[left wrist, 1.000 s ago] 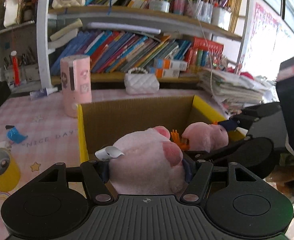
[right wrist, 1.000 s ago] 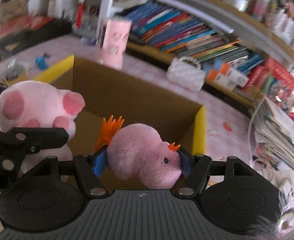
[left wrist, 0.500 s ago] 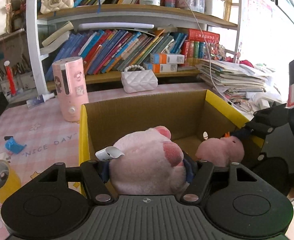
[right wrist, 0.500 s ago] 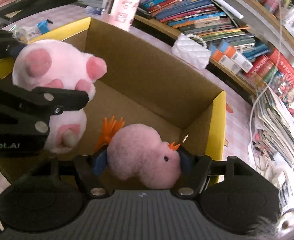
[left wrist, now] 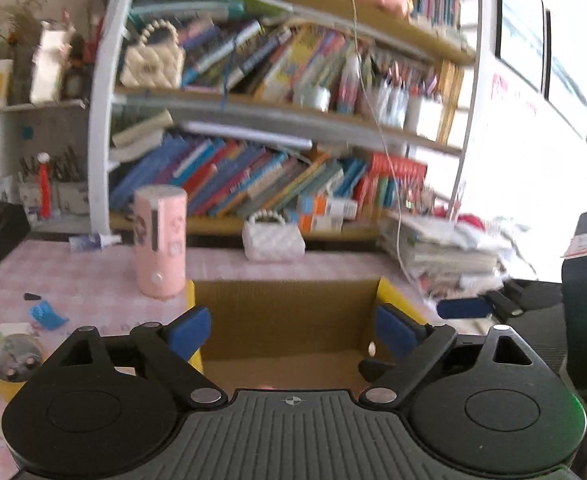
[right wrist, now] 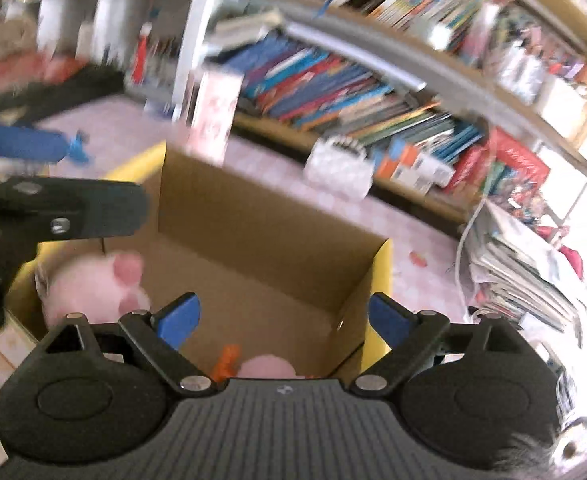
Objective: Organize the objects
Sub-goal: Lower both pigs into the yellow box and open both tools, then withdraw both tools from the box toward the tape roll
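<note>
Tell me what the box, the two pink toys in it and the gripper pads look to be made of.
Box: matte brown corrugated cardboard, seemingly, with yellow-faced flaps.
Bigger pink toy: soft plush, fuzzy outline, though blurred.
Smaller pink toy: likely plush too; its orange part's material is unclear.
Right hand-held gripper pads: blue, smooth, perhaps rubber or foam.

The left wrist view sits just above the near rim of the cardboard box (left wrist: 285, 312), facing level across it toward the bookshelf (left wrist: 253, 184) behind the table. The right wrist view hangs close over the same box (right wrist: 269, 216) from the right, tilted down into it and angled toward the shelf (right wrist: 333, 92). Both share the box, the pink canister (left wrist: 160, 240) and the shelf.
</note>
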